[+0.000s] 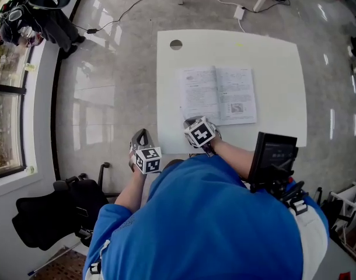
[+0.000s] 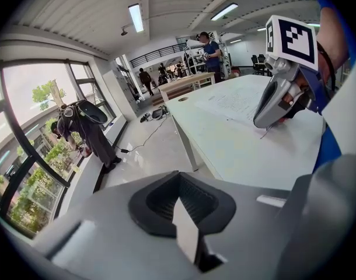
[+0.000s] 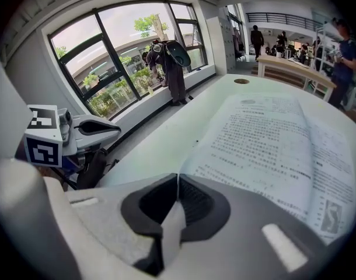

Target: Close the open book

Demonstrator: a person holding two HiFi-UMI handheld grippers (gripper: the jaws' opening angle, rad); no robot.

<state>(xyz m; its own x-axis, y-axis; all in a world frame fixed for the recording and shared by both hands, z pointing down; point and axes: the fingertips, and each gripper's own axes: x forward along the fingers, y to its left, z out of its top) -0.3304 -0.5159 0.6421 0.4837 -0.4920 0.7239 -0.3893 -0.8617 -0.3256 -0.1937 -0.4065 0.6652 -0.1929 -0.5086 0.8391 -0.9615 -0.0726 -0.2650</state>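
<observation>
**Shut jaws meet the book's near corner**

We find the grey two-jaw right gripper tilted down at the near left corner of the open white paperback book, its jaws pressed together with nothing between them. The book lies flat, both printed pages up, near the middle of the square white table.

The grey two-jaw left gripper hangs off the table's left edge, over the floor. It is likewise fully closed and empty, and well apart from the book.

We judge the risks plain enough. With its jaws together, the right gripper can only nudge or scoop, so it may shove the book across the smooth tabletop rather than lift the left half. It may also catch a single sheet instead of the whole stack and crease or tear it. With nothing steadying the far side, the book can skate or spin. A half raised only partway may flop open again.

As for containers, we see none on the table. Besides the book, the top shows only a small round cable hole near its far left corner.
</observation>
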